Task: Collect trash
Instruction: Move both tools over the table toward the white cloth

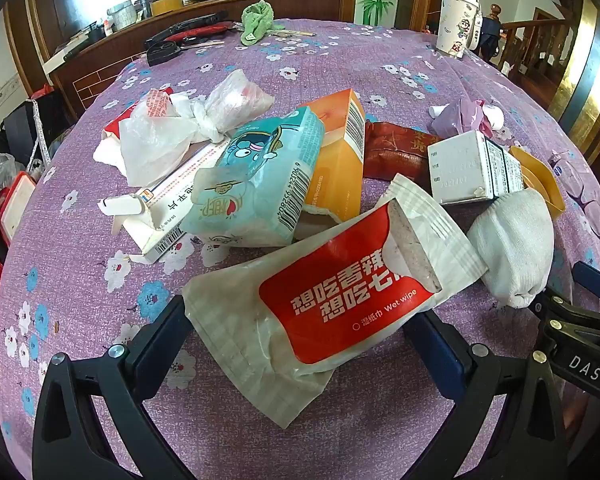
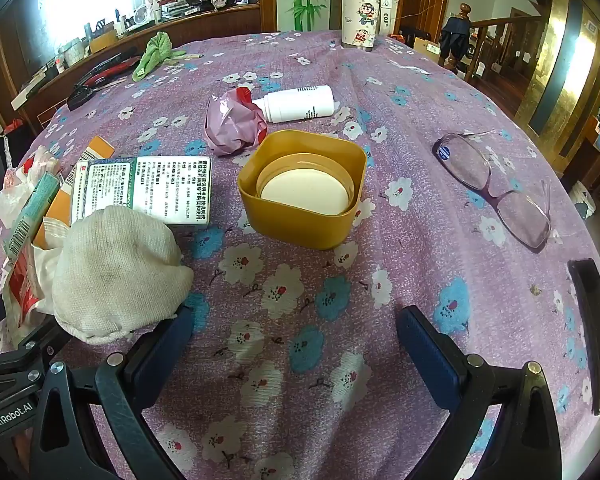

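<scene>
**Trash heaped on the flowered tablecloth, both claws spread wide**

Trash lies in a loose pile on the purple flowered tablecloth (image 1: 340, 60). Nearest the left gripper (image 1: 300, 340) is a torn wet wipe packet (image 1: 320, 300), red and white; it lies between the widely parted fingers, and I cannot tell whether they touch it. Behind it sit a teal cartoon tissue pack (image 1: 256, 184), an orange carton (image 1: 336, 160), a long flattened medicine box (image 1: 168, 208) and a knotted white plastic bag (image 1: 172, 132).

The right gripper (image 2: 296, 344) is spread wide too, with only bare cloth between its fingers. Ahead of it stands a yellow square lid (image 2: 300, 188), open side up, with a pale round liner inside. A rolled white sock (image 2: 116, 272) lies just beside its left finger, touching a printed medicine box (image 2: 140, 188).

Only the right wrist view shows the purple-framed glasses (image 2: 496, 188), the whole white bottle (image 2: 300, 103) on its side and the crumpled pink bag (image 2: 232, 124) next to it. Only the left wrist view shows the full pile and a dark red pouch (image 1: 396, 152). Both show the cartoon paper cup (image 2: 360, 12) and a green cloth (image 2: 152, 54) at the far edge.
</scene>
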The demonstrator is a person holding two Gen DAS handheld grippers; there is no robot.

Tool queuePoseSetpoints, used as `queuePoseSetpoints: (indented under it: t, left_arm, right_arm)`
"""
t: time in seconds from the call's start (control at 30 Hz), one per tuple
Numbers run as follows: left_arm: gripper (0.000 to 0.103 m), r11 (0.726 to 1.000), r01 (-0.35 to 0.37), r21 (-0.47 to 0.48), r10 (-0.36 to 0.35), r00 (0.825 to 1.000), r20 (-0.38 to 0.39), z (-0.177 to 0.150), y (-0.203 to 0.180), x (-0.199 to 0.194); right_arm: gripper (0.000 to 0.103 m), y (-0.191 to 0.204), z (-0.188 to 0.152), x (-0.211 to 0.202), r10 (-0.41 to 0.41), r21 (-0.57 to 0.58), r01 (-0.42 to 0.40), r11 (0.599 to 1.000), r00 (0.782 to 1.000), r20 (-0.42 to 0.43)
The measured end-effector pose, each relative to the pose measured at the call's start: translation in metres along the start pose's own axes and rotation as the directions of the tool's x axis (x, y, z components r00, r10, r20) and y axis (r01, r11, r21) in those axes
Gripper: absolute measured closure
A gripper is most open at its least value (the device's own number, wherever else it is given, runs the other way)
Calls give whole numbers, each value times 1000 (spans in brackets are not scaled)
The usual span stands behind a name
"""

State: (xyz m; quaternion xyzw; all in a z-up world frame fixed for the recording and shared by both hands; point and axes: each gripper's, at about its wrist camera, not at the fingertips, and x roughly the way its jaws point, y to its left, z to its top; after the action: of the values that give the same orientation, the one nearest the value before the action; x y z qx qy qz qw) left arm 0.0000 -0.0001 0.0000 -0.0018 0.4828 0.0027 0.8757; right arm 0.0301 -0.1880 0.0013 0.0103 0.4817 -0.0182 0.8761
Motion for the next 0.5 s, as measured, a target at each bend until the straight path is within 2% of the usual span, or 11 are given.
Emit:
queuePoseSetpoints:
  t: [0.17, 0.27, 0.5]
  left_arm:
    - [0, 1000, -3, 9, 3, 1000, -17, -1, -1, -1]
    - [0, 998, 62, 24, -61, 997, -42, -5, -1, -12]
    - [0, 991, 112, 74, -117, 990, 79, -32, 20, -83]
  right_arm:
    - [0, -1, 2, 0, 20, -34, -20, 999, 1000, -16]
    - [0, -7, 0, -9, 77, -57, -81, 995, 994, -72]
    - [0, -28, -22, -73, 129, -32, -128, 991, 991, 42]
